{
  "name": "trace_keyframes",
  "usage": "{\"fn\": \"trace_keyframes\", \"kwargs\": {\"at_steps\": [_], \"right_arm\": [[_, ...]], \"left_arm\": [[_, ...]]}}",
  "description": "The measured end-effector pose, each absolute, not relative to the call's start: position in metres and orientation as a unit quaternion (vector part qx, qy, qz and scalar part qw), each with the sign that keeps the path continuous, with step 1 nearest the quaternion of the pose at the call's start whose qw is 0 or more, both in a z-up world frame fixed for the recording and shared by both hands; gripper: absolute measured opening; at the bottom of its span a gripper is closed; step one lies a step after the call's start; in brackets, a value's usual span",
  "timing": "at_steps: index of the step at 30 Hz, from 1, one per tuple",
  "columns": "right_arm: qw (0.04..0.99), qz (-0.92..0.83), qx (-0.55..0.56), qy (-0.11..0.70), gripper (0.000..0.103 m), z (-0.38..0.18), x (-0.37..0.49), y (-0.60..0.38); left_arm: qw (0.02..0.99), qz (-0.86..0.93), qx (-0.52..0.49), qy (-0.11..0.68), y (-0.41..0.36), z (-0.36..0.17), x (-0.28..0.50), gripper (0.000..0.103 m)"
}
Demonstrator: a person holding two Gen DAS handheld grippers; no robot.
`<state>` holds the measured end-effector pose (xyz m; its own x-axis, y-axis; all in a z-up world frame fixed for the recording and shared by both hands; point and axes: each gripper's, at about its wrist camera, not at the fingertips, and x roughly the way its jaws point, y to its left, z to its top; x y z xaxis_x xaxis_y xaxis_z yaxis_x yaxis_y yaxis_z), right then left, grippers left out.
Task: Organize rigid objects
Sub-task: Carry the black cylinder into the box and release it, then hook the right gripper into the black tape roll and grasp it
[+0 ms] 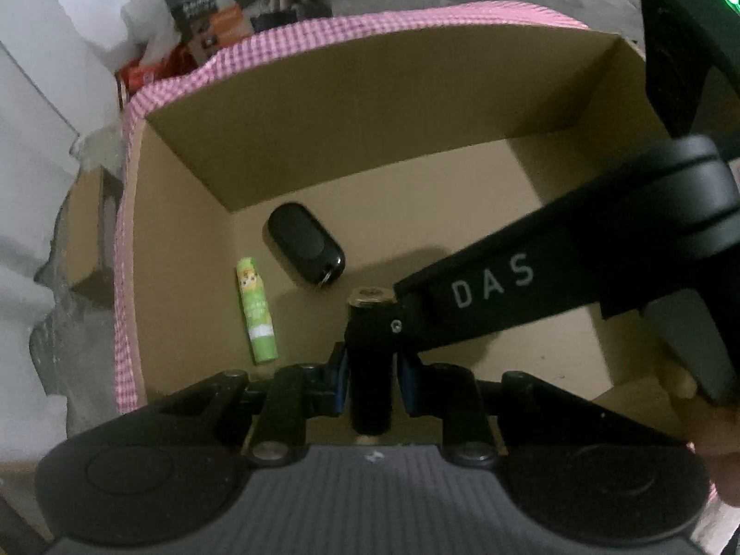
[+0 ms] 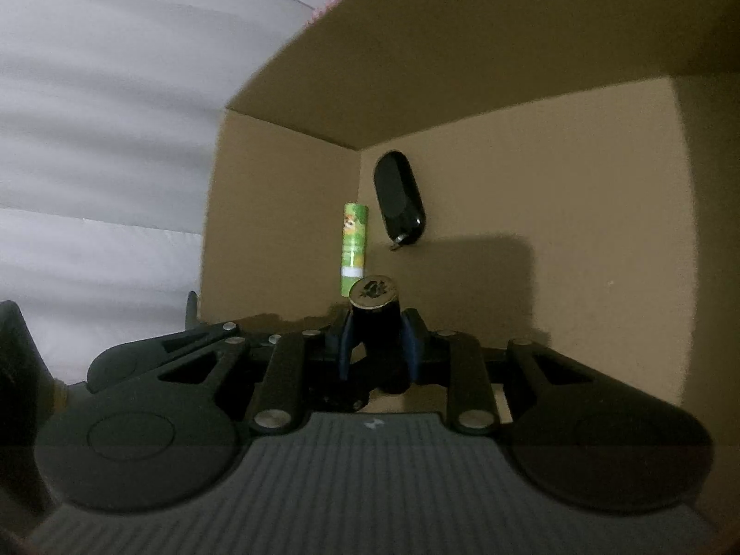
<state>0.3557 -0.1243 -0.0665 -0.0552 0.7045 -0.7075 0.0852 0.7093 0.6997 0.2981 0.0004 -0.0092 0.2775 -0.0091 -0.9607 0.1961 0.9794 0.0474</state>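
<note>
- The cardboard box (image 1: 379, 106) is seen in plain brown, its rim trimmed with pink-and-white gingham (image 1: 416, 23).
- A glossy black oval case (image 1: 305, 243) is spotted on the box floor.
- The small tube (image 1: 256, 310) is done in lime green with a cartoon print and a white band.
- A black cylinder (image 1: 370, 356) is capped in gold.
- Blue pads (image 2: 411, 340) are seen on the black grippers.
</note>
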Motion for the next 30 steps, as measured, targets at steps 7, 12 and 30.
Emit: {"fn": "trace_keyframes", "kwargs": {"at_steps": [7, 12, 30], "right_arm": [[0.614, 0.244, 0.279, 0.697, 0.025, -0.076, 0.360, -0.111], [0.647, 0.250, 0.269, 0.669, 0.036, -0.052, 0.356, -0.118], [0.813, 0.280, 0.259, 0.441, 0.052, 0.106, 0.175, -0.263]], "left_arm": [[0.800, -0.056, 0.076, 0.593, 0.002, -0.007, 0.300, 0.041], [0.829, -0.071, 0.067, 0.550, 0.002, 0.021, 0.284, 0.055], [0.921, -0.149, 0.067, 0.353, -0.016, 0.112, 0.105, 0.080]]}}
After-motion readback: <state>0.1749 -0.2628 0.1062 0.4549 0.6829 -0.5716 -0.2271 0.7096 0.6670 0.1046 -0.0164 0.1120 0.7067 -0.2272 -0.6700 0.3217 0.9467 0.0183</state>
